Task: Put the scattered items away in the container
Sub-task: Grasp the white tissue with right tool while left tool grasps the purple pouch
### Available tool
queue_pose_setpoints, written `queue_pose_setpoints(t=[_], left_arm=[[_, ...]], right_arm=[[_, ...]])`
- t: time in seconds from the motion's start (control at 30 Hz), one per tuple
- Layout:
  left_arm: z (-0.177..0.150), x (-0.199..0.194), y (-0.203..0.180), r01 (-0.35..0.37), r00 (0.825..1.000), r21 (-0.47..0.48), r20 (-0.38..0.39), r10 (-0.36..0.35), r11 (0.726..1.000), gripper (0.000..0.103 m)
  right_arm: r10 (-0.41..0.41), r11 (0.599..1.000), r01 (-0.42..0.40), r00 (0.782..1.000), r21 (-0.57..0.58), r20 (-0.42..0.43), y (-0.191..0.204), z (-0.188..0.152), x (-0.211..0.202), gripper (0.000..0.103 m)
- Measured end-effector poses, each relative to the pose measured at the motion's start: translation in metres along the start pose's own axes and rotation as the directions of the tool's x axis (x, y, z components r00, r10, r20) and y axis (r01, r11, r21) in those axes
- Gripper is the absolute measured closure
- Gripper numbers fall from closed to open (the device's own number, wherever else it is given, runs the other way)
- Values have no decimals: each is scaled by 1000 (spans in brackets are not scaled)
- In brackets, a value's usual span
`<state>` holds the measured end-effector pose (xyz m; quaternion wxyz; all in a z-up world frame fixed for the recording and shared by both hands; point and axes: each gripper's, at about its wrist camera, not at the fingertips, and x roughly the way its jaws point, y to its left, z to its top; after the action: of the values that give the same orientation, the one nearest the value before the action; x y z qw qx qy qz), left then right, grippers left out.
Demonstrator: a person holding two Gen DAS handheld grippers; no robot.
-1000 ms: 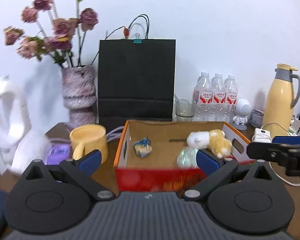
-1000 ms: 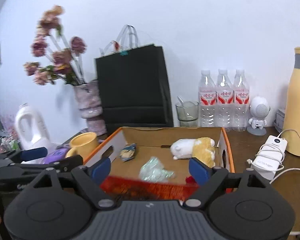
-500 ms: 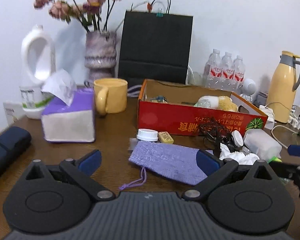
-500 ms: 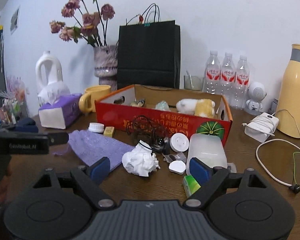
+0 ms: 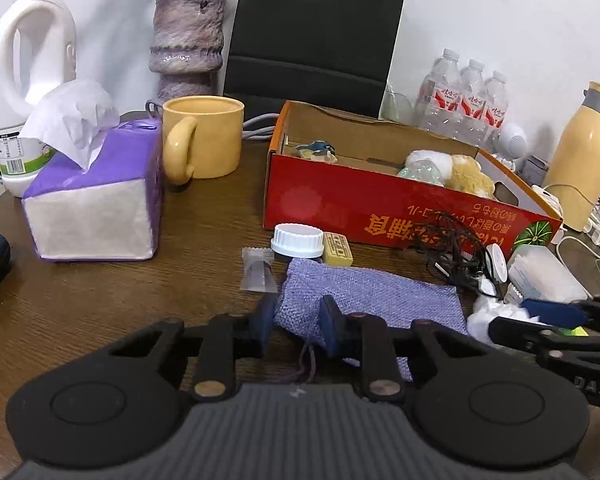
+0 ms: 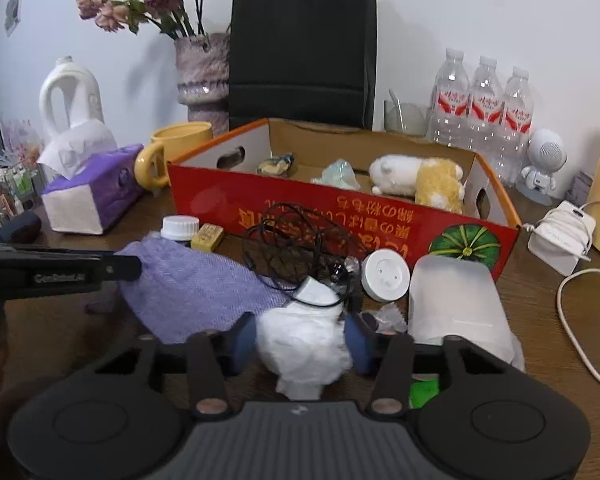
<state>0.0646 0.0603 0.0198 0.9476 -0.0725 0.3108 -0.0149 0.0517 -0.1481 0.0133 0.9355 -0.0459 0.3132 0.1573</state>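
The red cardboard box stands open on the wooden table and holds a plush toy, a crumpled wrapper and a small item. My left gripper is shut on the near corner of a purple knit pouch that lies flat in front of the box. My right gripper is shut on a crumpled white tissue on the table. The pouch also shows in the right wrist view.
In front of the box lie a white bottle cap, a small yellow block, a tangled black cable, a round white disc and a translucent plastic box. A tissue box and yellow mug stand left.
Both grippers dropped from over the box to the table in front of it. Both went from open to shut, the left on the pouch, the right on the tissue.
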Motion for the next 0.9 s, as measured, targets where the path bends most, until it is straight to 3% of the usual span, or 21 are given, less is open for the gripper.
queue_pose_setpoints(t=[0.07,0.13,0.27,0.5,0.7,0.9], left_arm=[[0,-3,0,0,1000,0,-3,0,1000,81],[-1,-9,-1,2,1000,0,-8,-2,1000,96],[-9,-42,-1,59,998,-35,17,-58,998,96],[-37,-102,1,105,993,-36,49,-103,994,97],[-54,-152,8,124,986,-39,115,-119,992,97],[-60,-170,0,140,982,-8,132,-138,990,97]], right_arm=[[13,1000,-13,1000,8,-10,0,-1,3,69],[12,1000,-12,1000,6,-17,1,-4,5,72],[22,1000,-22,1000,6,-3,4,-8,-13,85],[56,995,-59,998,80,38,-4,-25,-72,85],[57,996,-64,993,69,100,1,-48,-127,85],[31,989,-57,983,139,179,-3,-73,-162,85]])
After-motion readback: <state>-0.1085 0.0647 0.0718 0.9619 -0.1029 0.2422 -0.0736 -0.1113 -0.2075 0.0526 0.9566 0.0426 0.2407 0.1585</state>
